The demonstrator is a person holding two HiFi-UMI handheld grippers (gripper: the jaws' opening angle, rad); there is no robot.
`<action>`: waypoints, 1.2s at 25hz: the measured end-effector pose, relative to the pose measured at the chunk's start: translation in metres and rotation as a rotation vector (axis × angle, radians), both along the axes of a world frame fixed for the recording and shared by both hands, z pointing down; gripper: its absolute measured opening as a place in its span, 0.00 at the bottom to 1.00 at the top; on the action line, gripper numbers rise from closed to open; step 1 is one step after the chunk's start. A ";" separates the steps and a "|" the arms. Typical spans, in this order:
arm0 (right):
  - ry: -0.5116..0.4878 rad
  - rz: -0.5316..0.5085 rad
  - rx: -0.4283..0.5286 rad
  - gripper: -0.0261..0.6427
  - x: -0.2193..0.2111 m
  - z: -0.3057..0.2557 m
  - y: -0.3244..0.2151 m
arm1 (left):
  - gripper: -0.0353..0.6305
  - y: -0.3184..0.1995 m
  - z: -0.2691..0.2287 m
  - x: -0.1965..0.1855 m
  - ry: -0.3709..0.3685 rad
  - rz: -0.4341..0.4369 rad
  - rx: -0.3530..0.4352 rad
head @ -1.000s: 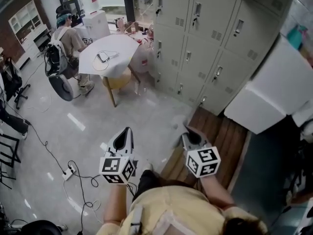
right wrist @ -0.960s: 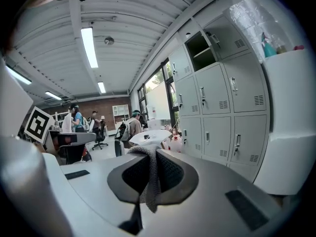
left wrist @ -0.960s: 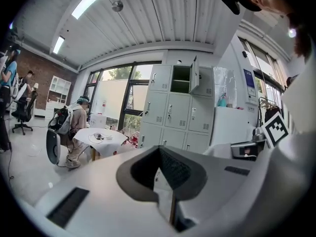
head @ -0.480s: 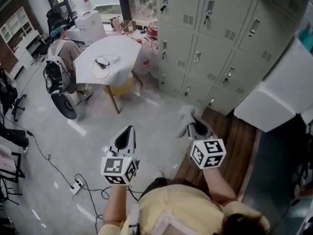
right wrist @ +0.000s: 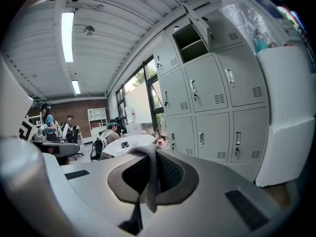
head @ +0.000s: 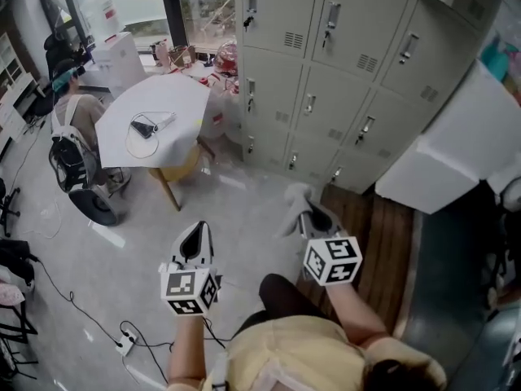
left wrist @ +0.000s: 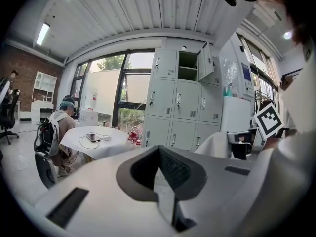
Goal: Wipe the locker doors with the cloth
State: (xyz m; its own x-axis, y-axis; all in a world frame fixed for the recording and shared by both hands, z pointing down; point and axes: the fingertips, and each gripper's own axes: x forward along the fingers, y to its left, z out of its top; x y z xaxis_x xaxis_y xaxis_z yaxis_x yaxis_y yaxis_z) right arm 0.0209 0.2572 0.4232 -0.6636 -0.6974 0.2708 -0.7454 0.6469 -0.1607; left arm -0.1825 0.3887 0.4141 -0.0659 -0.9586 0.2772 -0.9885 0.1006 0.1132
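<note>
A bank of pale grey locker doors (head: 326, 72) with small handles stands ahead, seen also in the left gripper view (left wrist: 180, 117) and the right gripper view (right wrist: 217, 107). One top door hangs ajar (right wrist: 200, 31). My right gripper (head: 309, 216) is shut on a grey cloth (head: 293, 204), which droops from between its jaws (right wrist: 149, 177), well short of the lockers. My left gripper (head: 195, 233) is lower and to the left, jaws shut with nothing between them (left wrist: 165, 196). The cloth (left wrist: 213, 144) also shows in the left gripper view at the right.
A white table (head: 155, 112) with a cabled device stands left of the lockers, and a person (head: 69, 116) sits beside it. A white cabinet top (head: 452, 157) juts out at right. Wooden flooring (head: 383, 235) lies before it. Cables and a power strip (head: 126, 344) lie lower left.
The view has swung toward the lockers, which now sit more centred. My right gripper has risen slightly and the cloth hangs plainly from it. The left gripper has dropped a little.
</note>
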 end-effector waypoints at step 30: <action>0.023 0.286 0.084 0.05 -0.017 -0.015 -0.349 | 0.03 -0.382 -0.025 -0.006 0.013 0.283 0.086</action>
